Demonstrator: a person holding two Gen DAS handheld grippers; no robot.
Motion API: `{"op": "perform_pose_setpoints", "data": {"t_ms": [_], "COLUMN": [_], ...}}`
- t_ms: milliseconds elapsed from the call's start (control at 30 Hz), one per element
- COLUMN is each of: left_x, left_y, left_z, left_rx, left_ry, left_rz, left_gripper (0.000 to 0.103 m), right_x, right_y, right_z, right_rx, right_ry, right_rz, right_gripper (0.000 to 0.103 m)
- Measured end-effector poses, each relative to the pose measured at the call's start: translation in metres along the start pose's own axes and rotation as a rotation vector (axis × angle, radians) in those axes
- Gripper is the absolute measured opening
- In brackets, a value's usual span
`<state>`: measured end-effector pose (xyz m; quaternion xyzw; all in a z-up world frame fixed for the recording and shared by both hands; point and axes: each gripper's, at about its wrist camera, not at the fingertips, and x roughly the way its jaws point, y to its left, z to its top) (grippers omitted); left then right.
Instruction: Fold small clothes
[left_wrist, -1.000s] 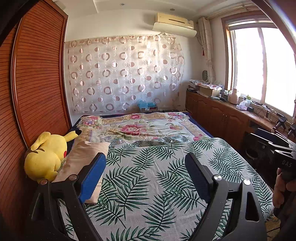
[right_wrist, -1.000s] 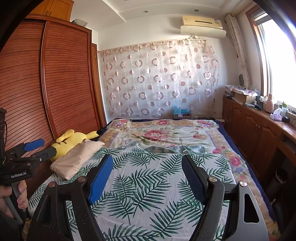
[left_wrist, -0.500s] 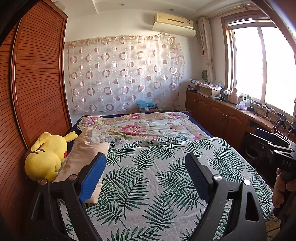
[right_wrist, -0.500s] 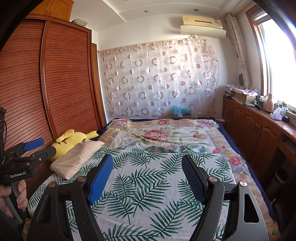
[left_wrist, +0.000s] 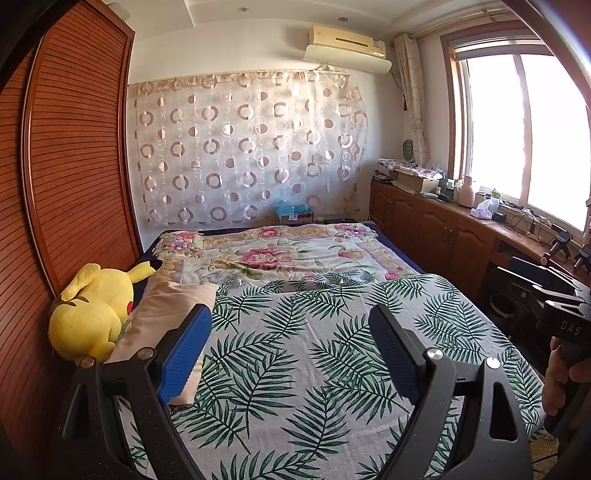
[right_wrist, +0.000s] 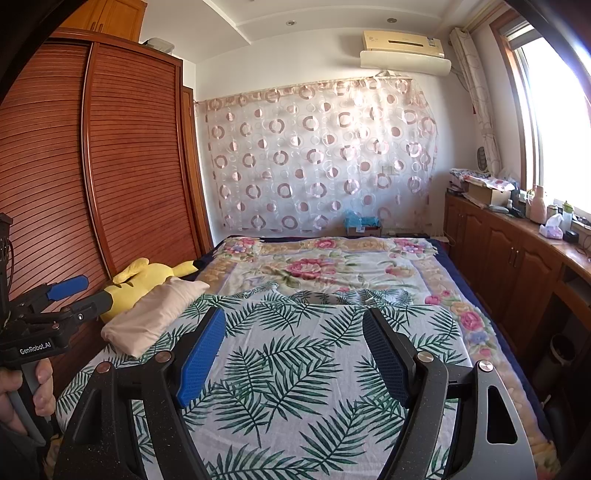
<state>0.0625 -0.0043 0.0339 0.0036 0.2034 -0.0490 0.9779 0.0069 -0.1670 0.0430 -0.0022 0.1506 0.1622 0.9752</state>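
Beside the yellow plush toy (left_wrist: 94, 314) on the bed (left_wrist: 314, 369) lies a folded beige cloth (left_wrist: 162, 314), smooth and flat, while my left tongs (left_wrist: 290, 343) and right tongs (right_wrist: 293, 343) both hang spread, pinching nothing.

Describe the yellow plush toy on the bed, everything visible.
The yellow plush toy is a soft, fuzzy figure with long ears, the far one black-tipped, and a red cheek patch. It lies slumped on its side at the bed's left edge, close against the wooden wardrobe. A beige pillow lies along its right side and seems to touch it. Neither gripper touches it. From the right wrist view the pillow hides its lower part.
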Motion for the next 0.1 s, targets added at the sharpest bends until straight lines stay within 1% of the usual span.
{"op": "perform_pose_setpoints", "data": {"t_ms": [100], "left_x": [0.0001], "left_y": [-0.0001], "left_z": [-0.0008], "left_rx": [-0.001], "left_ry": [0.001], "left_rz": [-0.001], "left_gripper": [0.088], "right_x": [0.0007], "right_y": [0.0007], "right_z": [-0.0003], "right_rx": [0.0], "right_ry": [0.0], "right_rz": [0.001], "right_gripper": [0.078]}}
